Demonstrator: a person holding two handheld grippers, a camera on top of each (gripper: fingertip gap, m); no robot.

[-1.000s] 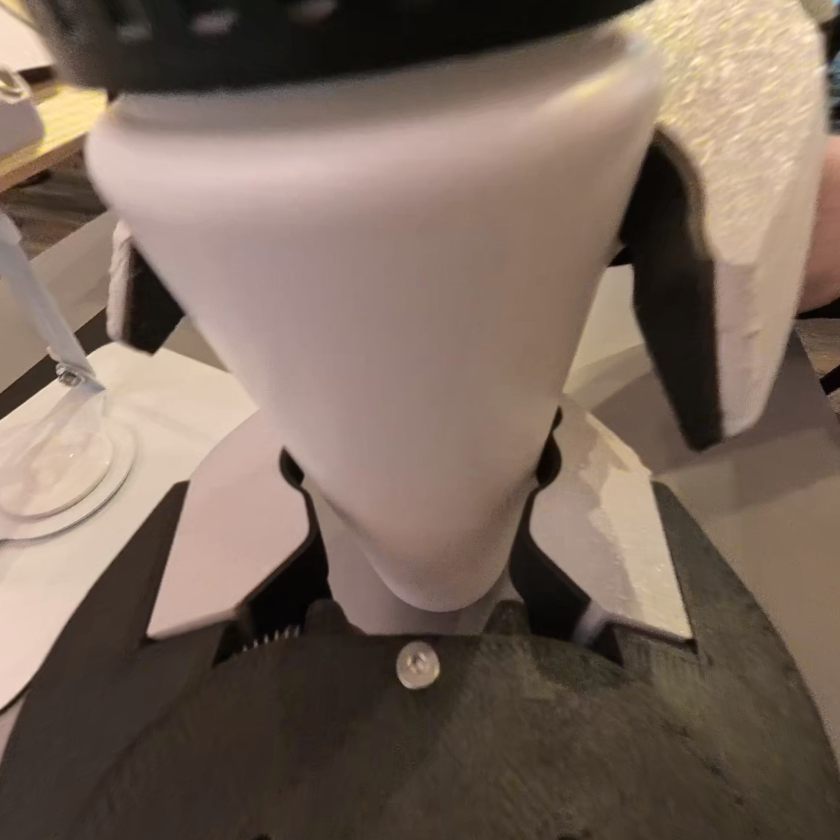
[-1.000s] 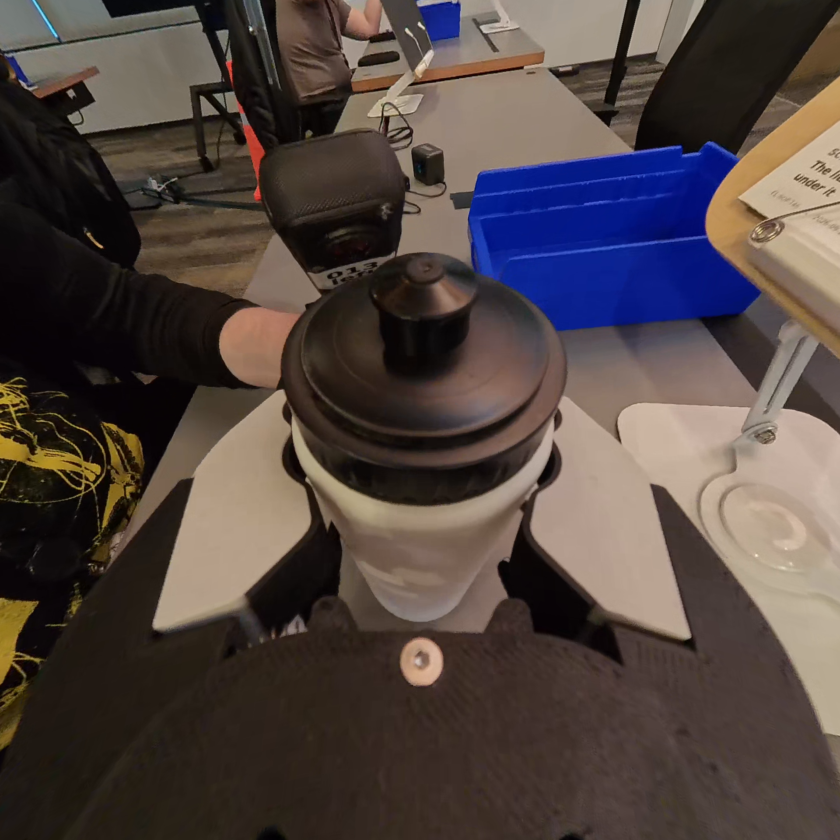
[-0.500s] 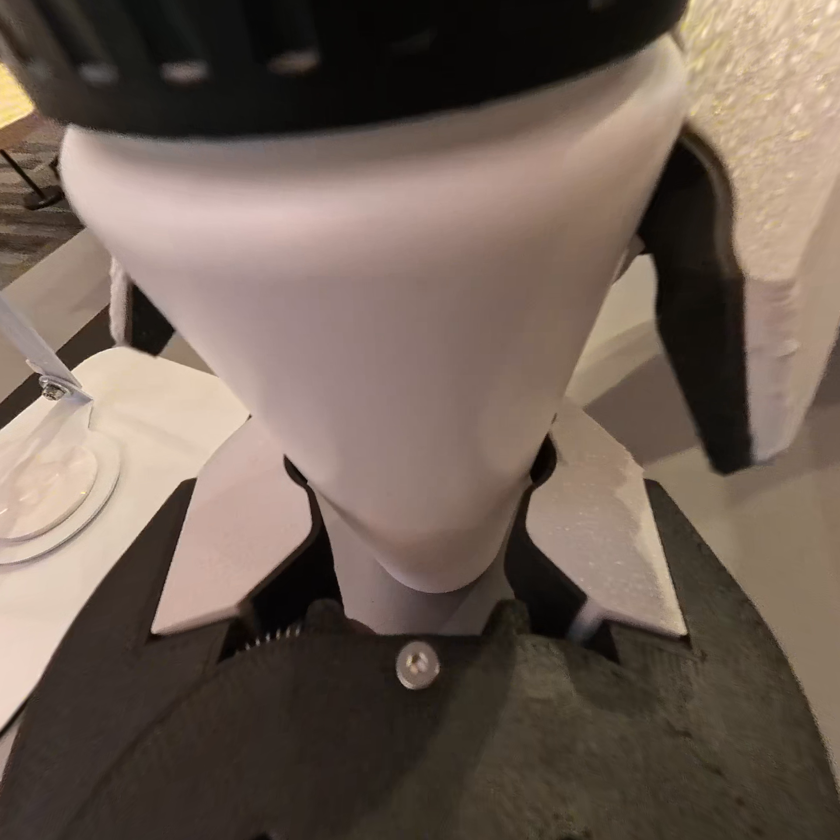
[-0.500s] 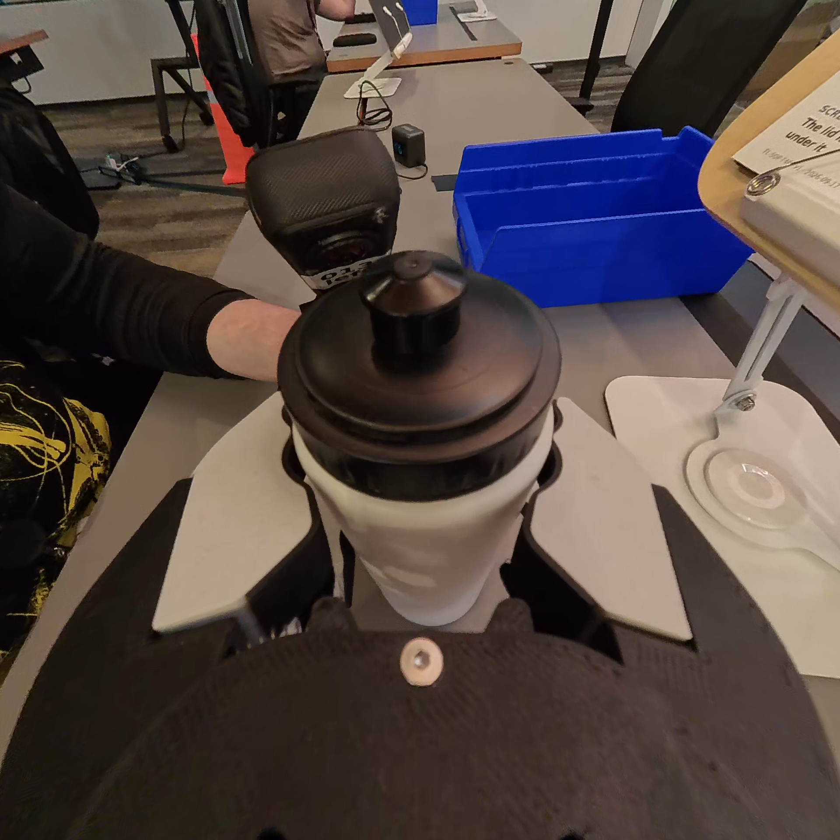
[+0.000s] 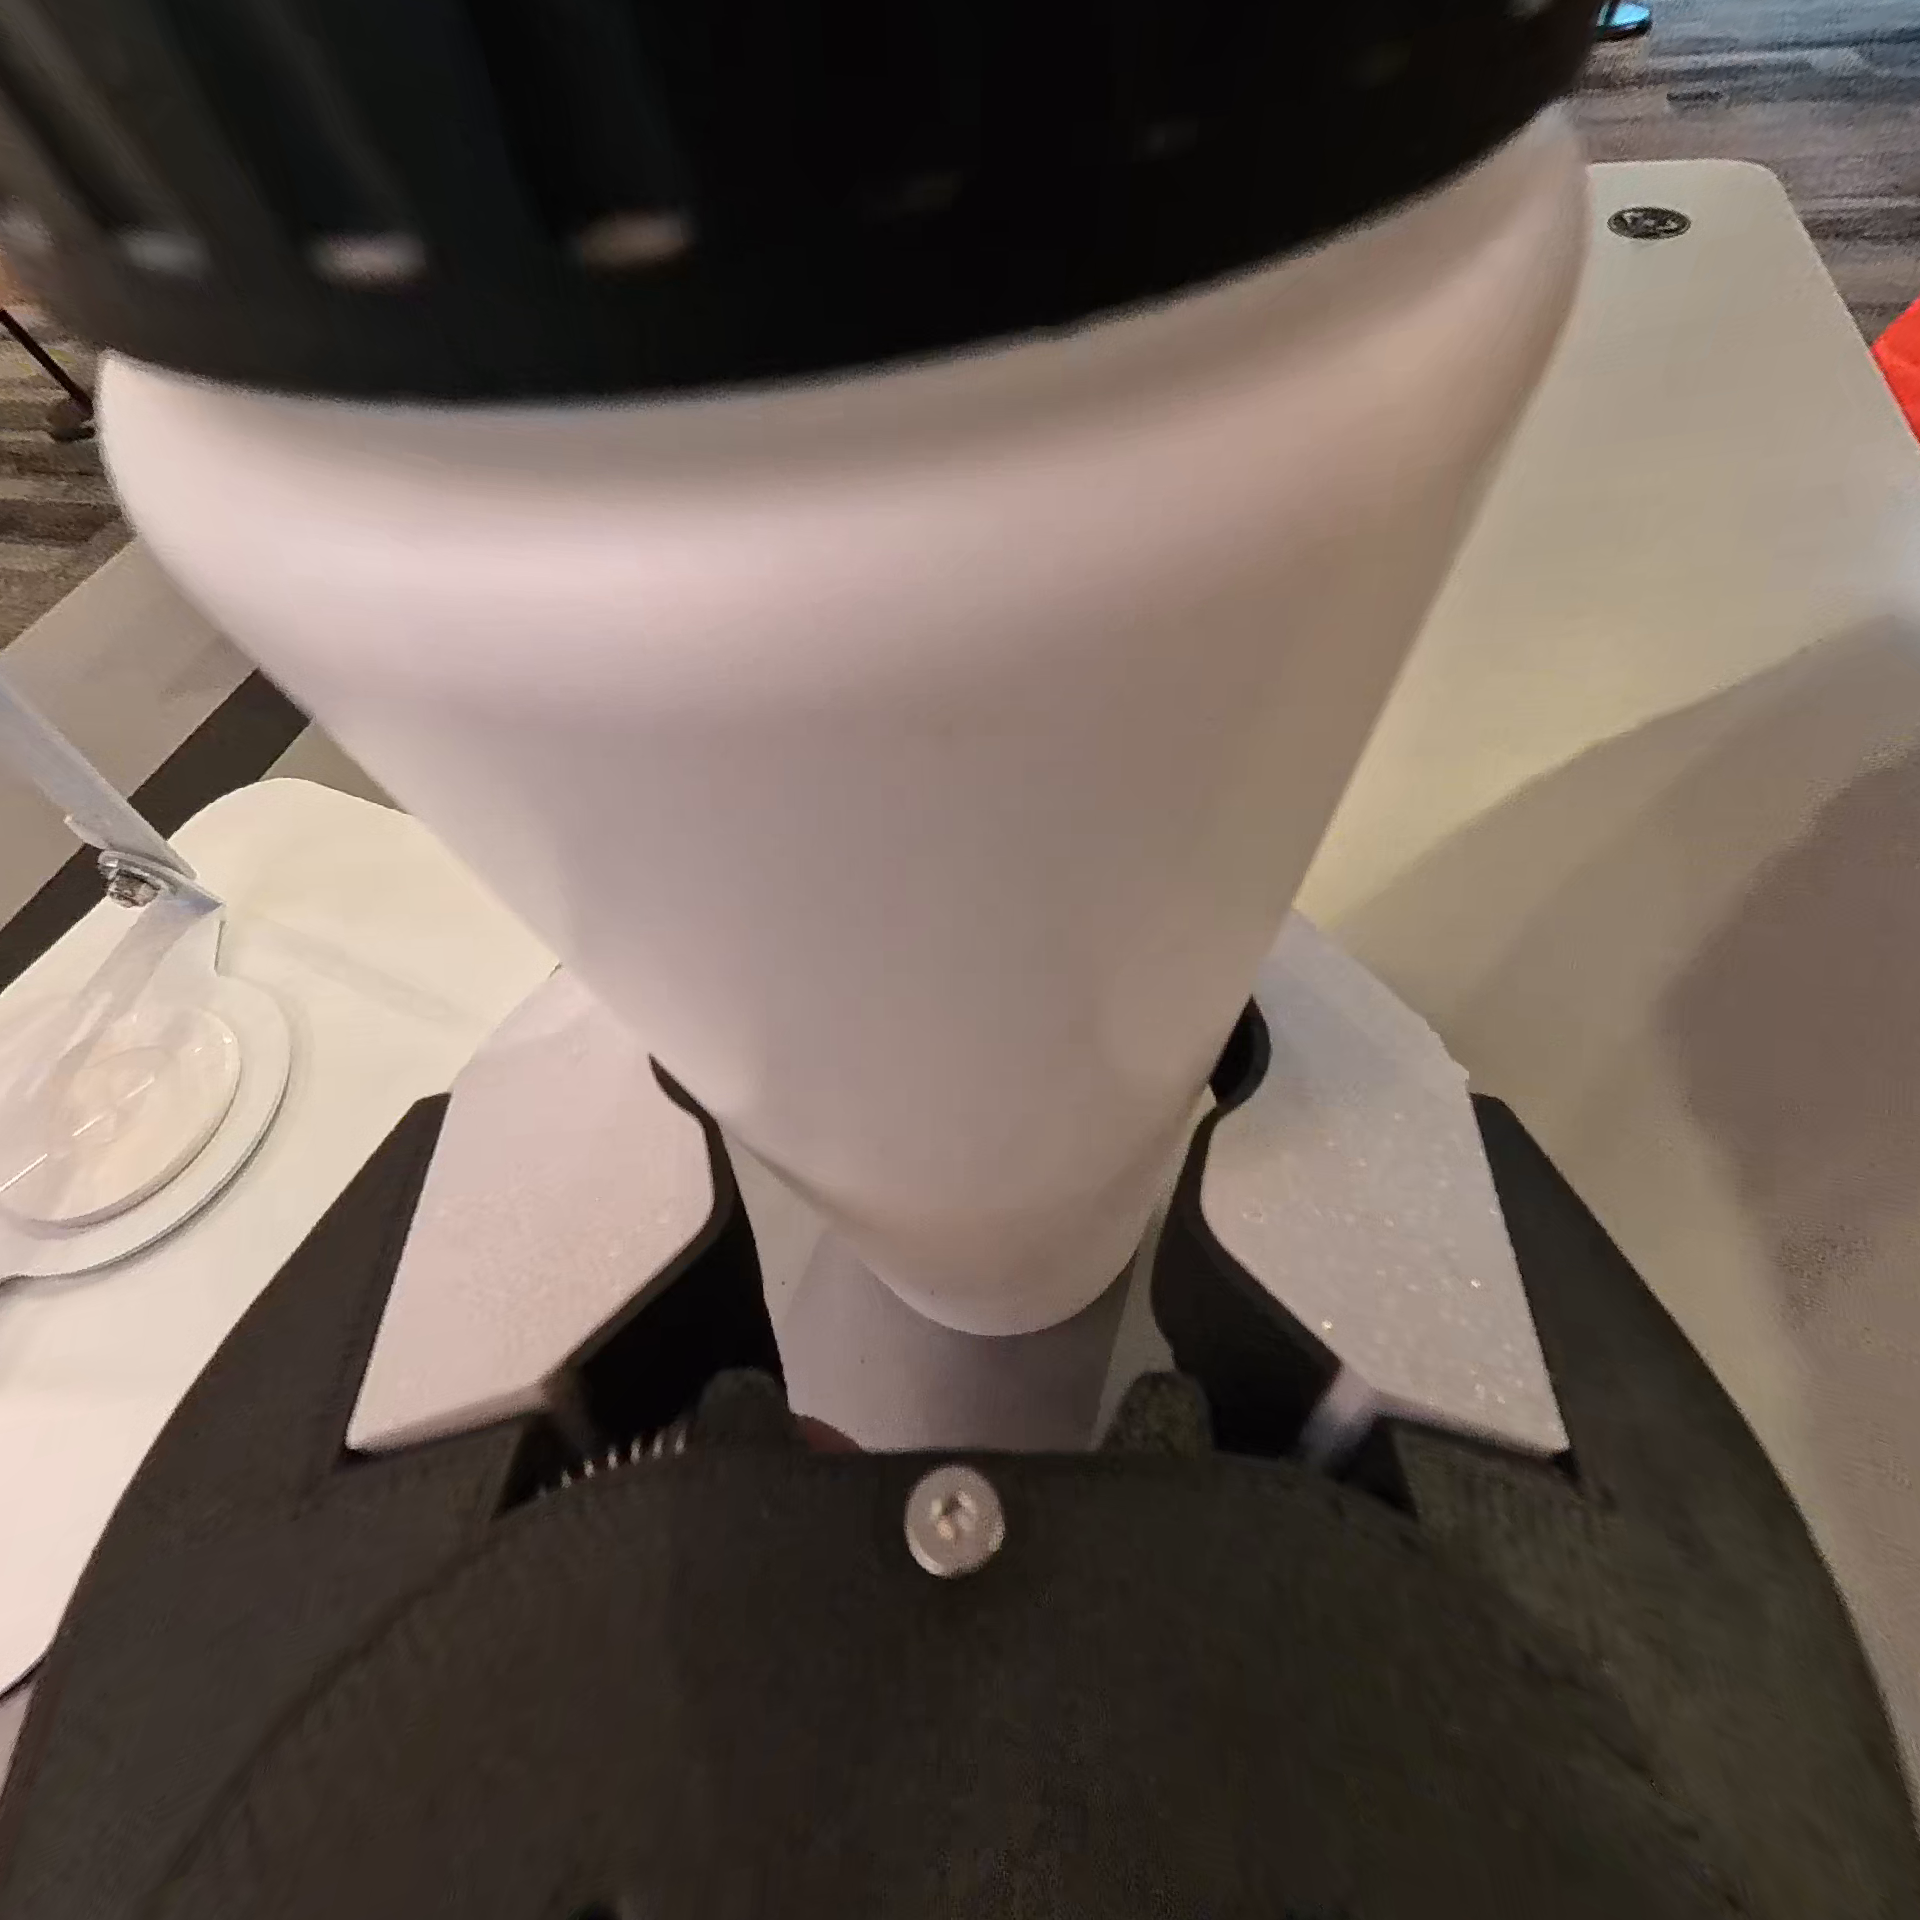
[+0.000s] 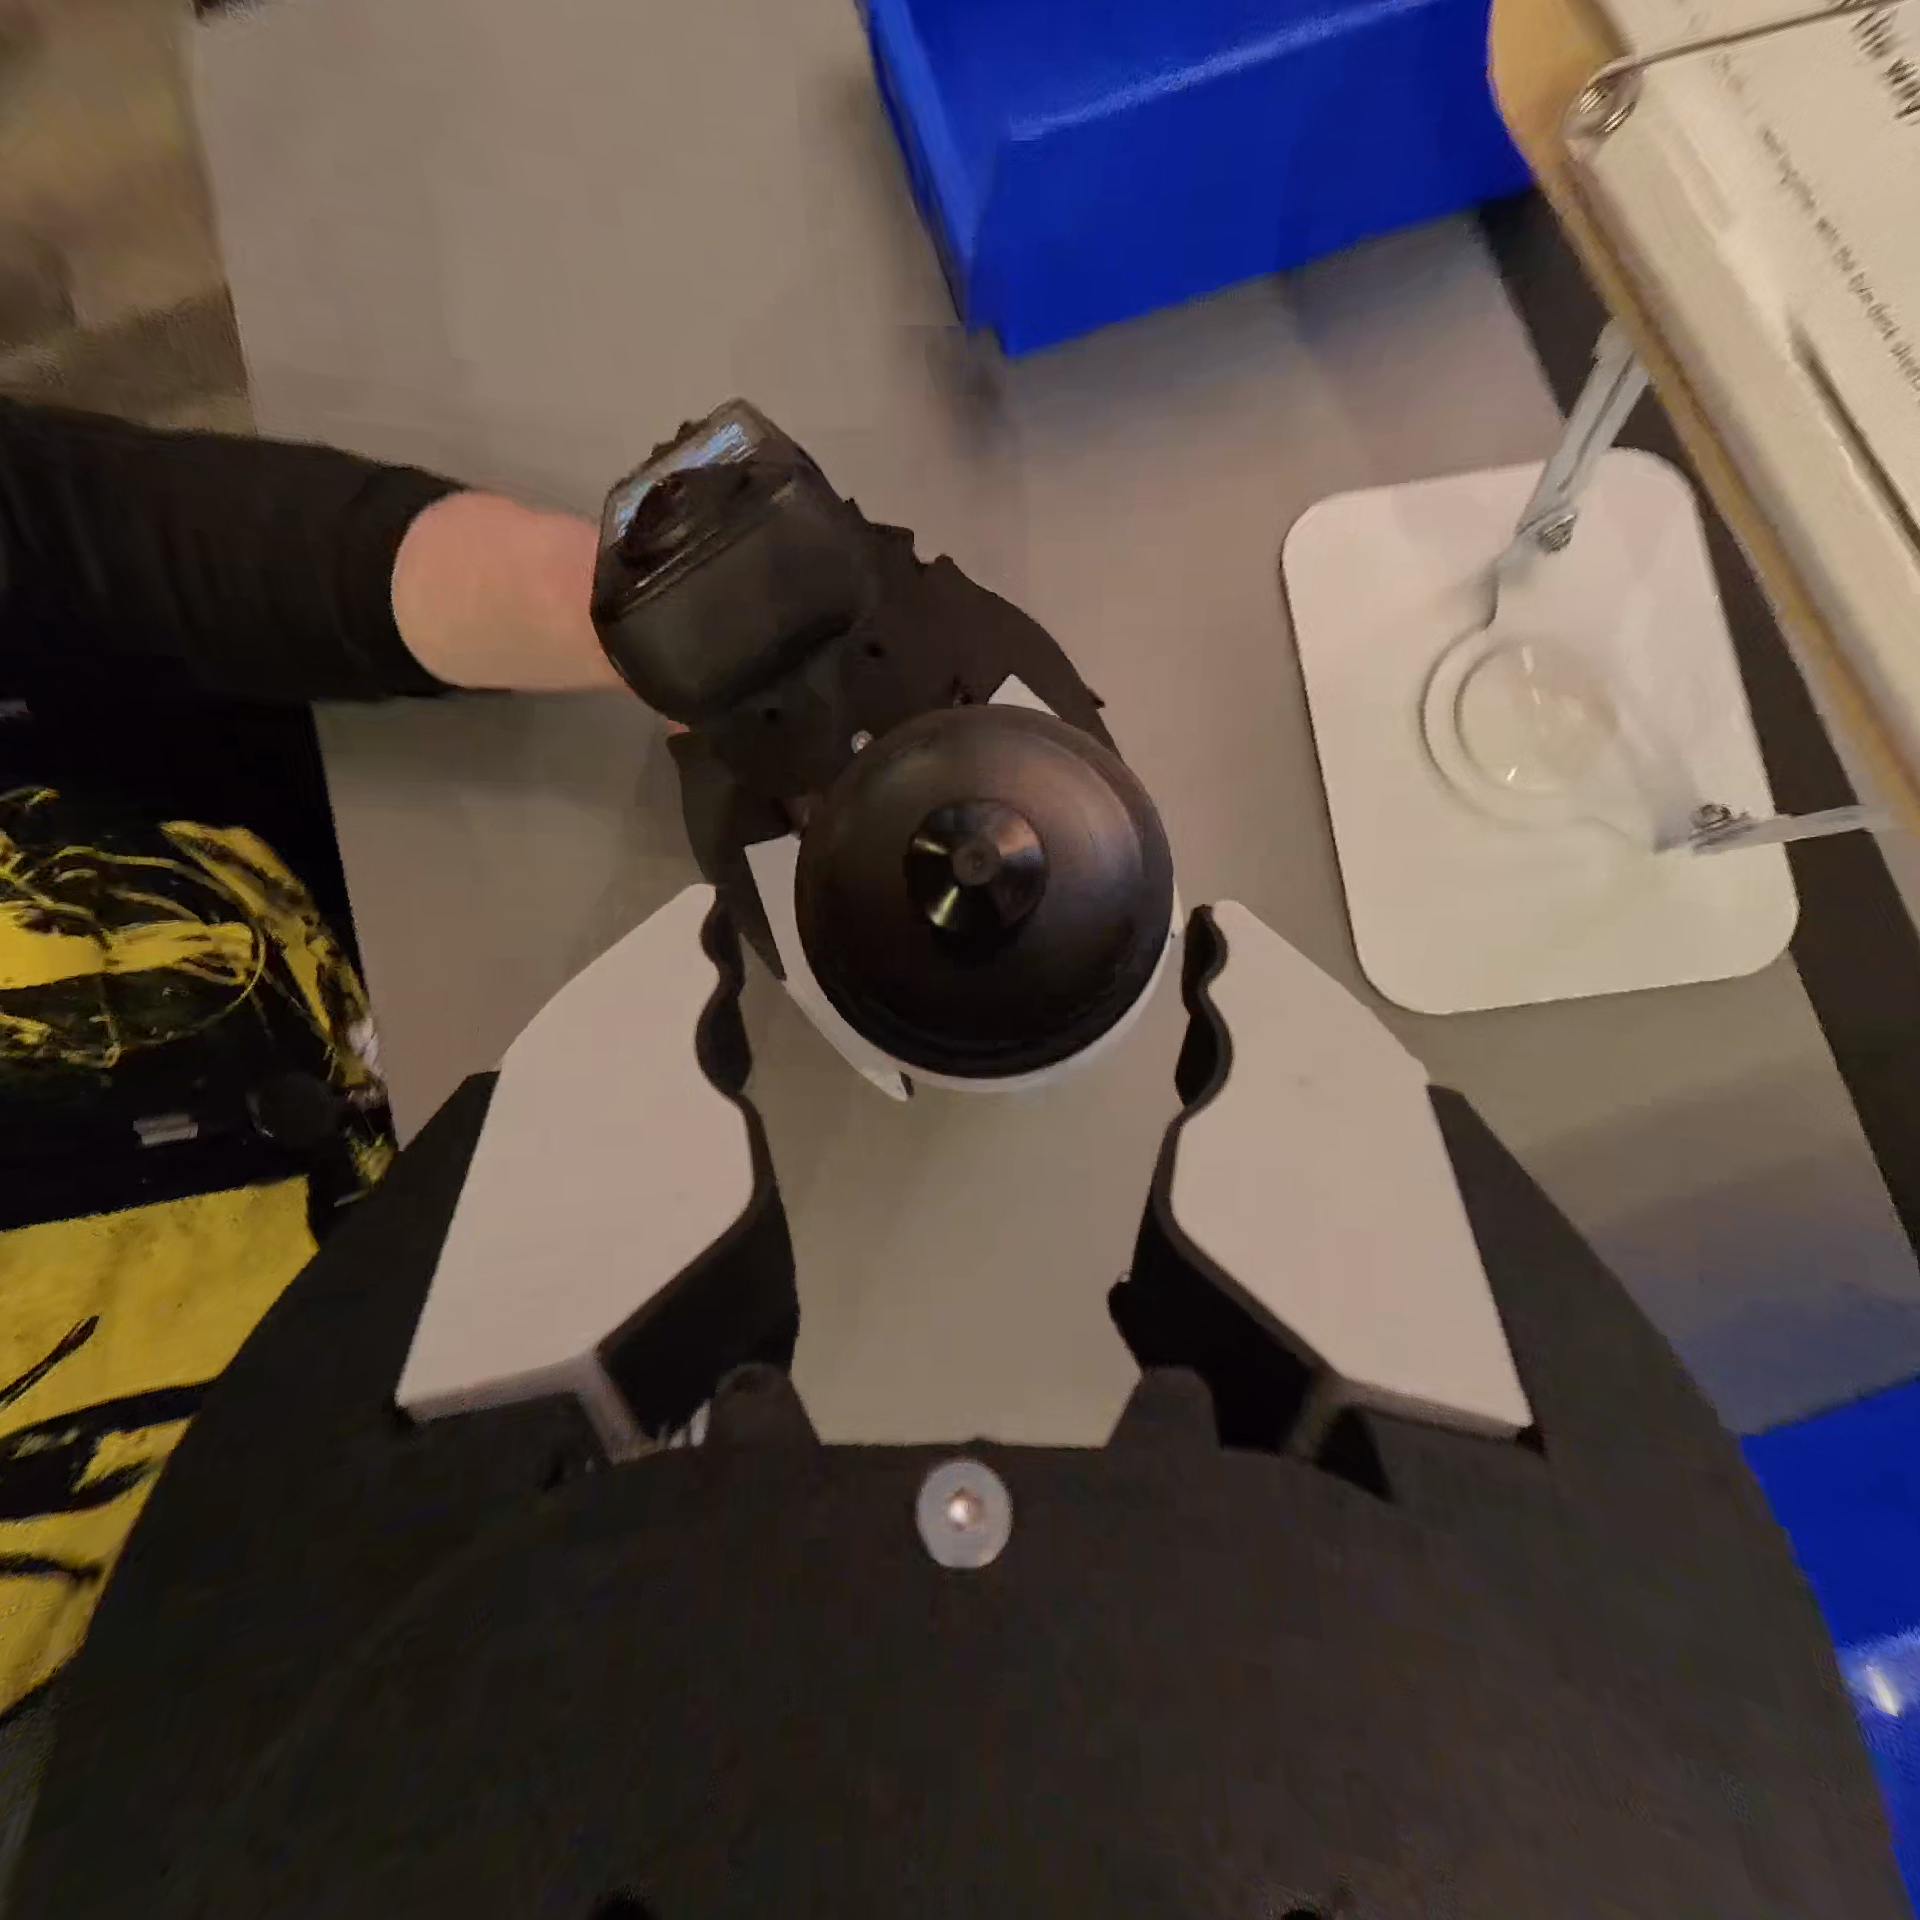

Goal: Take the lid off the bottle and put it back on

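A white bottle [image 5: 831, 779] with a black lid [image 5: 727, 156] stands between the fingers of my left gripper [image 5: 956, 1070], which is shut on its lower body. In the right wrist view I look down on the lid [image 6: 977, 873], with its central nozzle, still on the bottle [image 6: 1039, 1070]. My right gripper [image 6: 961, 935] is open and empty above it, its fingers apart on either side of the lid and not touching. The left gripper's black body and camera [image 6: 727, 582] show beside the bottle, held by a hand.
A blue bin [image 6: 1195, 135] stands at the back of the grey table [image 6: 520, 260]. A white stand base with a clear disc [image 6: 1538, 748] sits to the right and carries a wooden board with paper [image 6: 1766, 260]. A black-sleeved arm [image 6: 208, 561] reaches in from the left. More blue [image 6: 1849, 1558] shows at lower right.
My right gripper has let go of the bottle, opened and risen above it, now looking down on the lid. The left gripper still holds the bottle.
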